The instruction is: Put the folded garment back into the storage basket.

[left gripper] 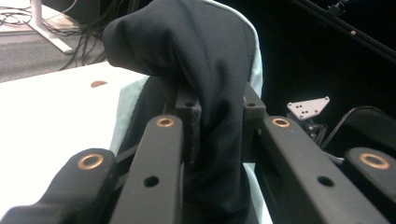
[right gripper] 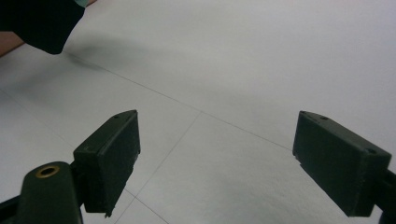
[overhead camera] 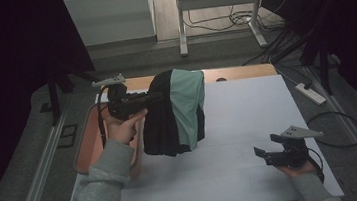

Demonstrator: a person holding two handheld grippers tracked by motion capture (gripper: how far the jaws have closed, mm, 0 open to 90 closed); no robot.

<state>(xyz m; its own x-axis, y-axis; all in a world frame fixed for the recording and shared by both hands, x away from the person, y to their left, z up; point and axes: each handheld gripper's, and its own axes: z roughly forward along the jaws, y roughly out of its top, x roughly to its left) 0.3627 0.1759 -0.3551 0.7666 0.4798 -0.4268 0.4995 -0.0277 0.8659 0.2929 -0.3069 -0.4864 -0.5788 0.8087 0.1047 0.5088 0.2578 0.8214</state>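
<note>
Hanging from the left tongs (overhead camera: 139,100), the black-and-mint garment (overhead camera: 175,113) droops lengthwise toward the tabletop (overhead camera: 249,123), its hem at or just above the white surface near the left rear. Those tongs are clamped on a bunched fold of black fabric (left gripper: 215,93). The right tongs (overhead camera: 261,154) sit low at the near right, spread wide with nothing between them, well apart from the cloth, which lies ahead and leftward. Open white room stretches between them; an orange tray (overhead camera: 86,140) borders the left edge.
</note>
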